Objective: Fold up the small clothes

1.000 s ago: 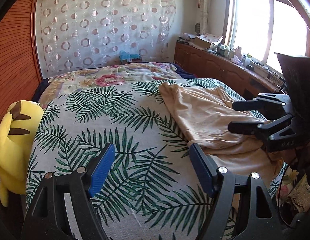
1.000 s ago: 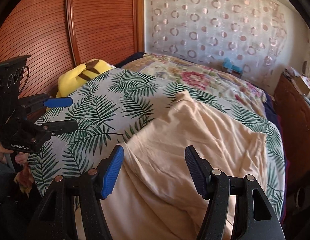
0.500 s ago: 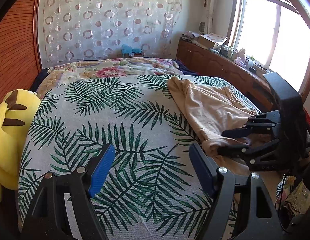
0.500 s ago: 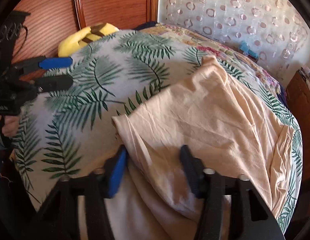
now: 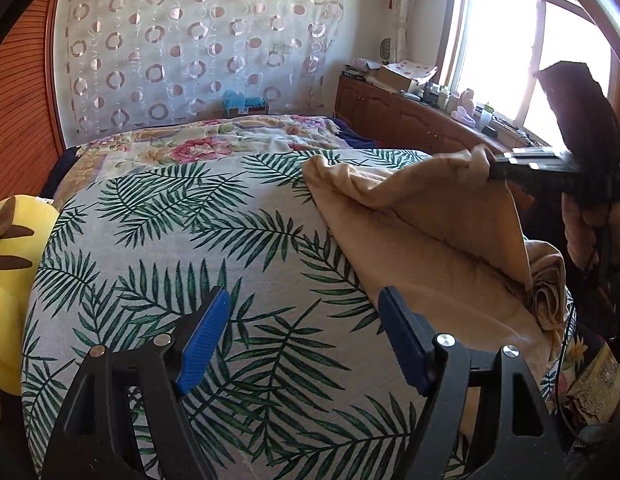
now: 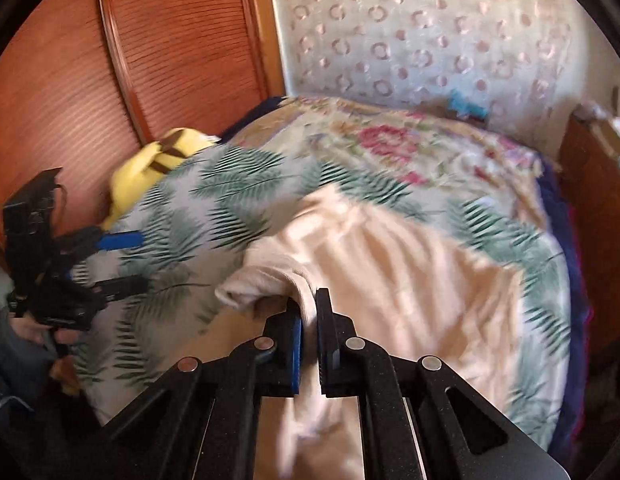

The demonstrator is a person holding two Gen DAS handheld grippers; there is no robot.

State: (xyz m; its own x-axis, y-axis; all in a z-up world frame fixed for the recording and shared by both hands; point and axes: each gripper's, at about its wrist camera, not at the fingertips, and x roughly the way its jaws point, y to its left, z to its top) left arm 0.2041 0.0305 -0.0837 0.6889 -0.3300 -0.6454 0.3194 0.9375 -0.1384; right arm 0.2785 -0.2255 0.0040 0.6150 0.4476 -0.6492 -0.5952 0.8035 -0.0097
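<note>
A peach-coloured garment (image 5: 421, 232) lies on the right side of the palm-leaf bedspread (image 5: 182, 240). My right gripper (image 6: 308, 312) is shut on a bunched edge of the garment (image 6: 389, 280) and holds it lifted off the bed; it shows in the left wrist view (image 5: 493, 170) at the right with the cloth hanging from it. My left gripper (image 5: 304, 340) is open and empty above the bare bedspread, left of the garment; it also shows in the right wrist view (image 6: 122, 260) at the left.
A yellow plush toy (image 5: 10, 276) lies at the bed's left edge by the wooden wall panel (image 6: 110, 80). A floral quilt (image 5: 214, 140) covers the far end of the bed. A wooden cabinet (image 5: 409, 120) with clutter runs under the window at the right.
My right gripper has closed on the garment's near edge and lifted it up off the bed. My left gripper has stayed open over the bedspread.
</note>
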